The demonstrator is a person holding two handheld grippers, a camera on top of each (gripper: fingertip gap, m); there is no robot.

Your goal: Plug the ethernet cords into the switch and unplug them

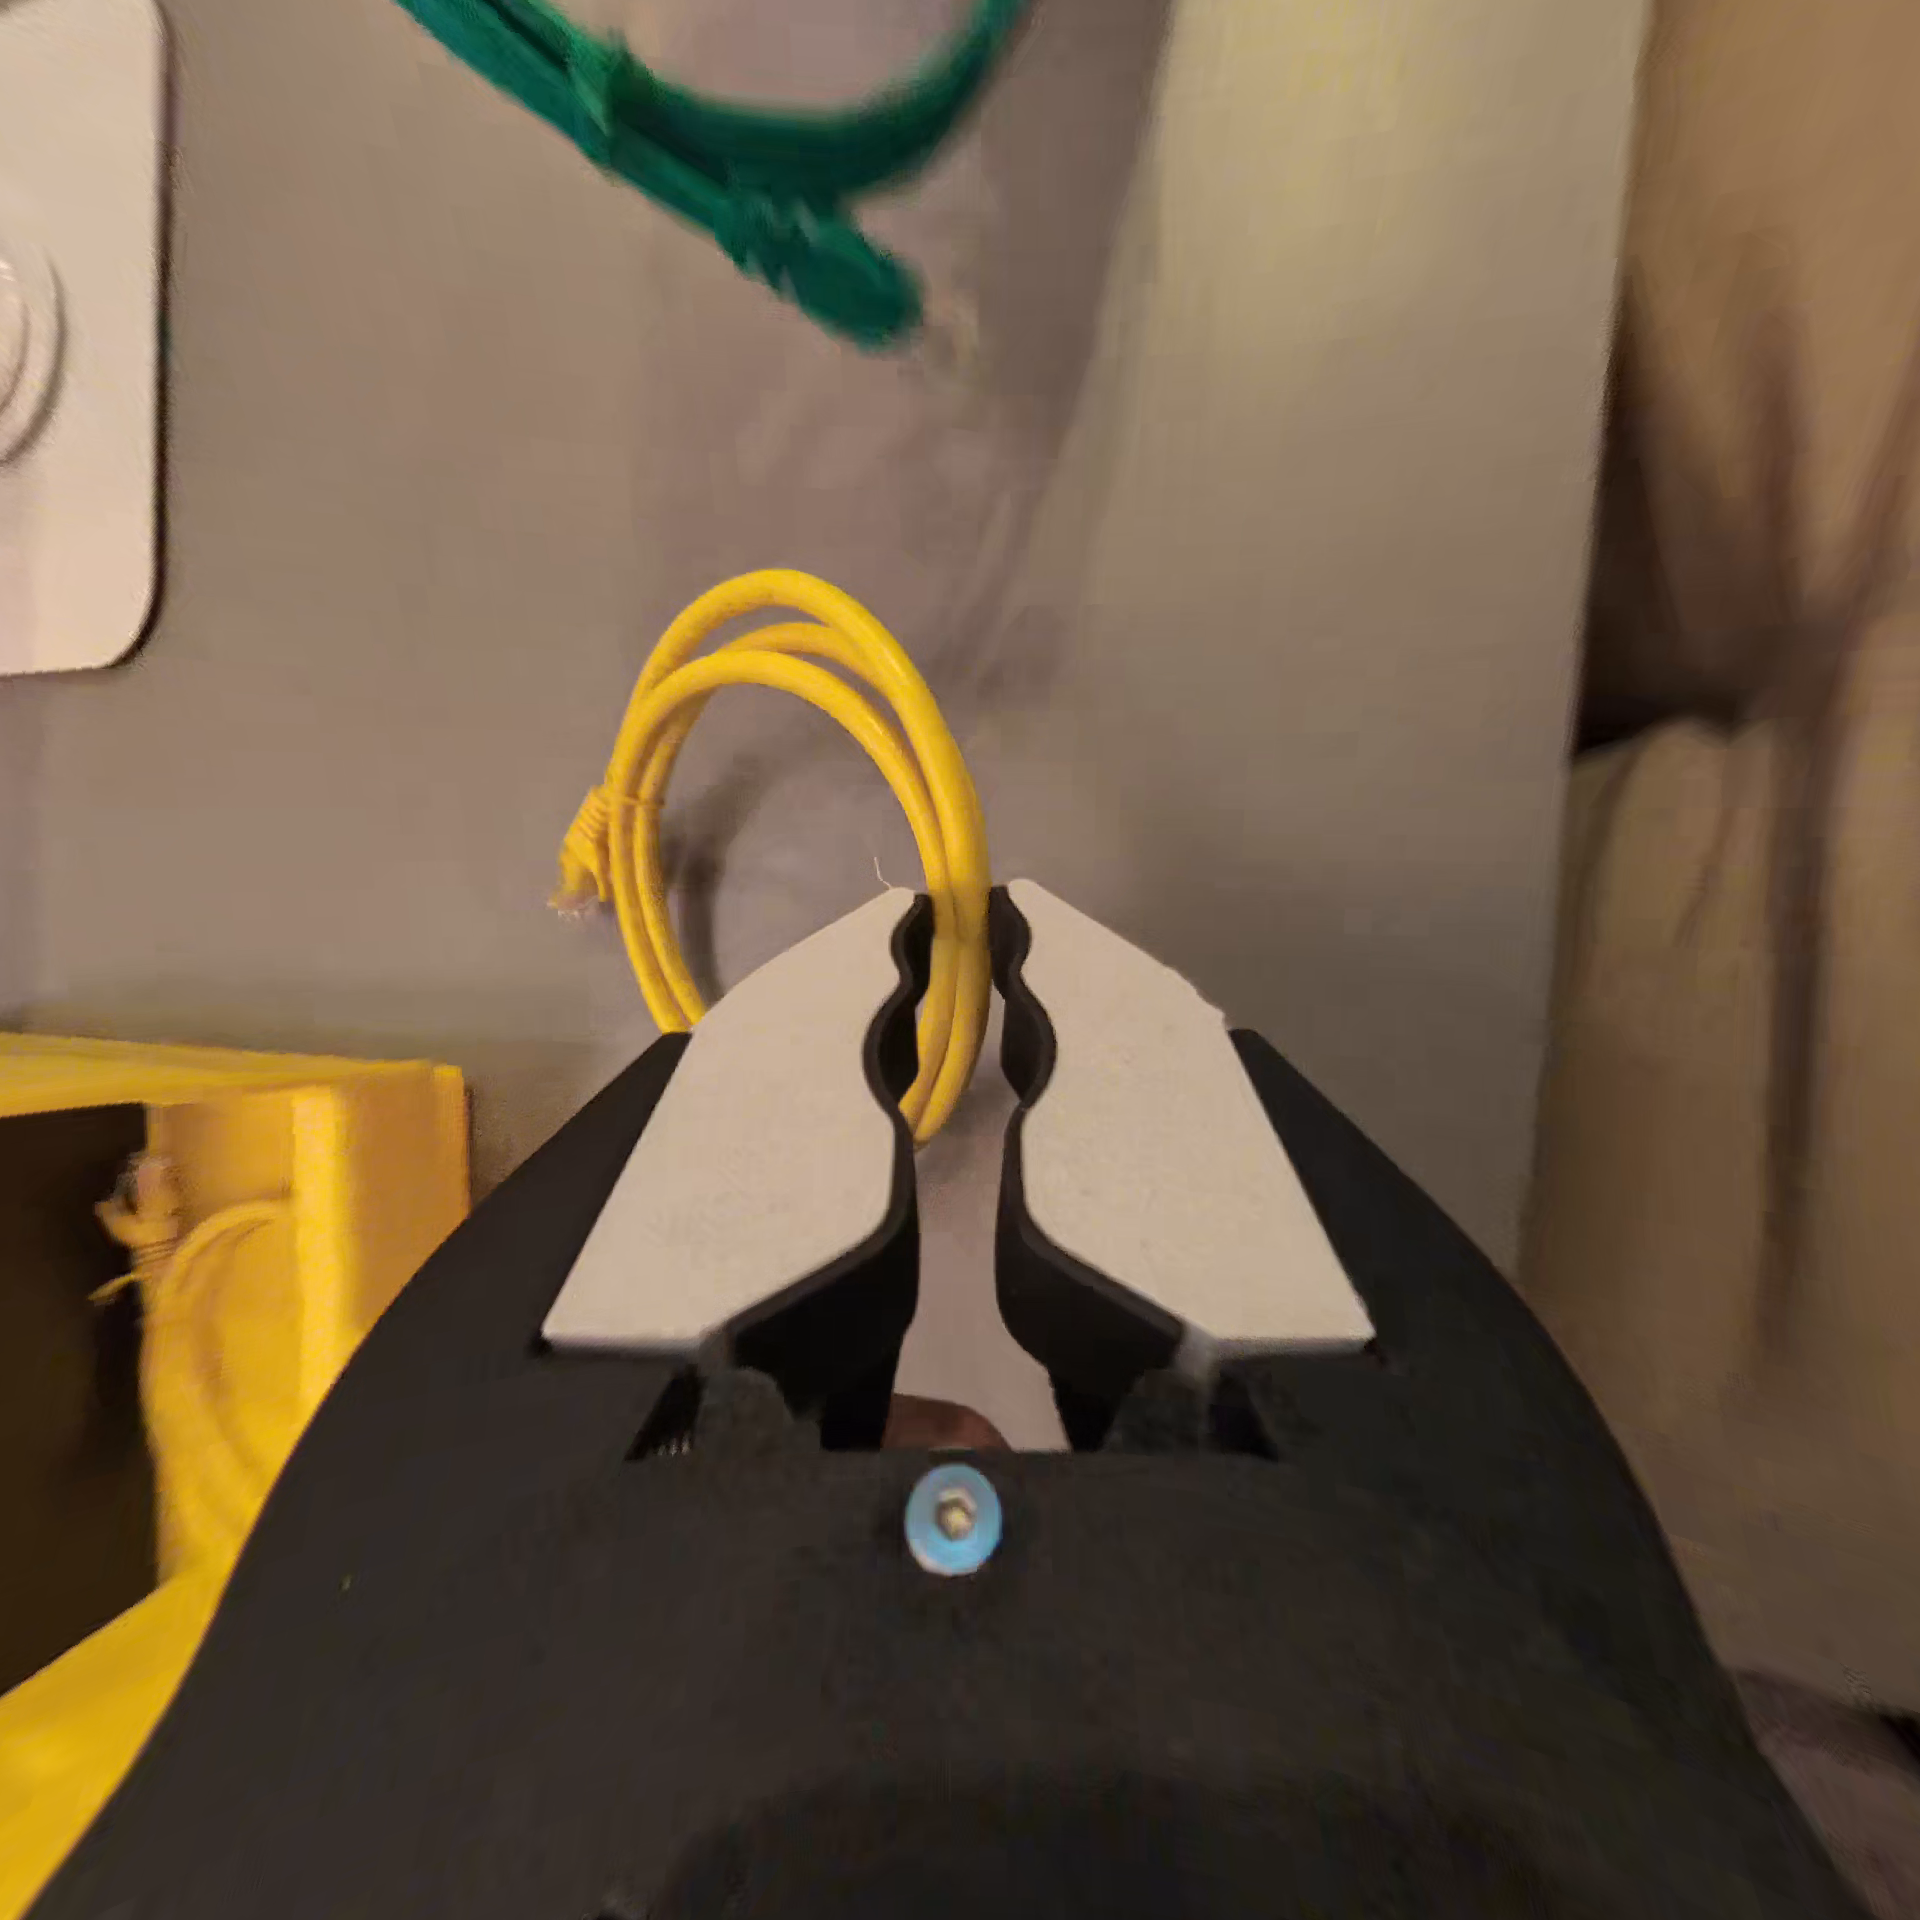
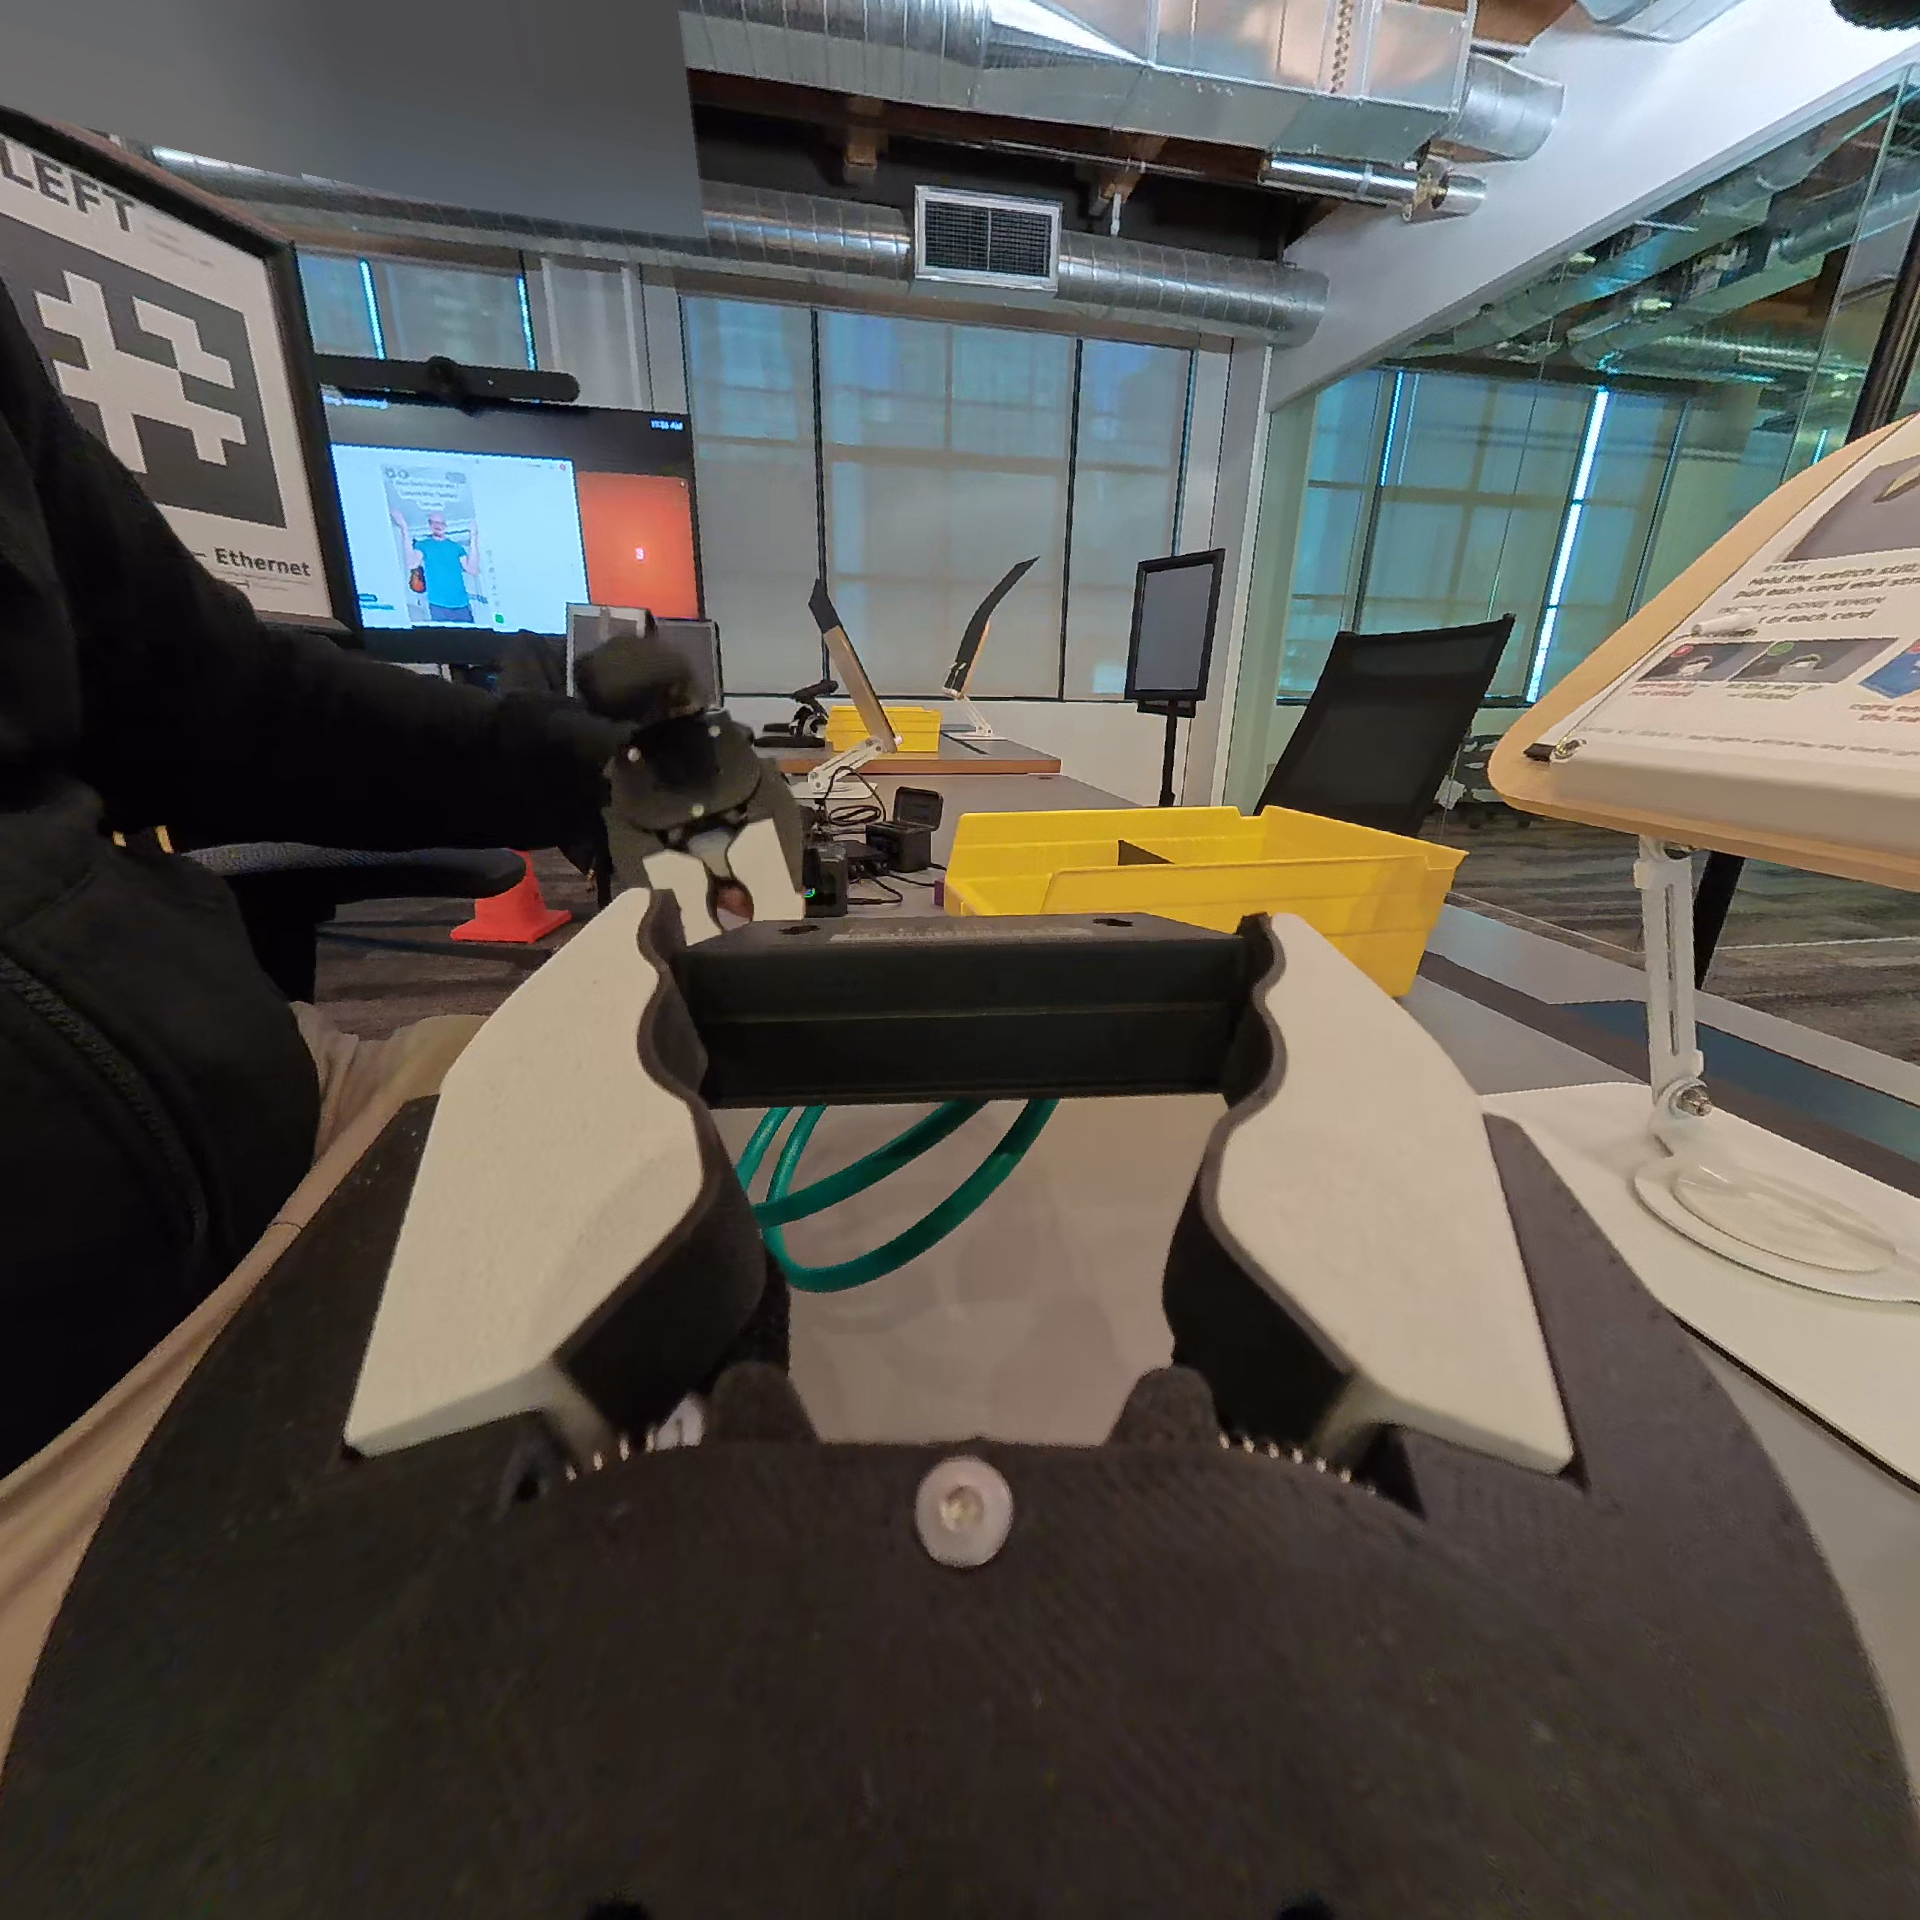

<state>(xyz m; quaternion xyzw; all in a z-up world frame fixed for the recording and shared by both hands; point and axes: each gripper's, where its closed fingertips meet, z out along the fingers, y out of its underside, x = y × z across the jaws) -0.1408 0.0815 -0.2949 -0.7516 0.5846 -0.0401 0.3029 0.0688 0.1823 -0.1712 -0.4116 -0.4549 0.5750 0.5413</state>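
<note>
My left gripper [image 1: 956, 899] is shut on a coiled yellow ethernet cord [image 1: 800, 727] and holds it upright above the grey table; its free plug [image 1: 582, 862] points left. A blurred green cord [image 1: 748, 187] hangs at the top of the left wrist view, one plug end [image 1: 873, 301] loose. My right gripper [image 2: 966, 935] is shut on the black switch [image 2: 966, 1018], gripping its two short ends and holding it level in the air. Loops of the green cord [image 2: 883, 1195] hang just below the switch; I cannot tell whether it is plugged in. The left gripper [image 2: 717, 862] shows beyond the switch.
A yellow bin [image 1: 312, 1143] at the lower left holds another yellow cord [image 1: 177, 1351]. A second yellow bin [image 2: 1195, 862] stands behind the switch. A tilted stand [image 2: 1662, 987] with an instruction sheet is at the right, on a white base [image 2: 1766, 1216]. A person's black sleeve [image 2: 260, 727] crosses the left. The grippers' ends are close to 25 cm from one another.
</note>
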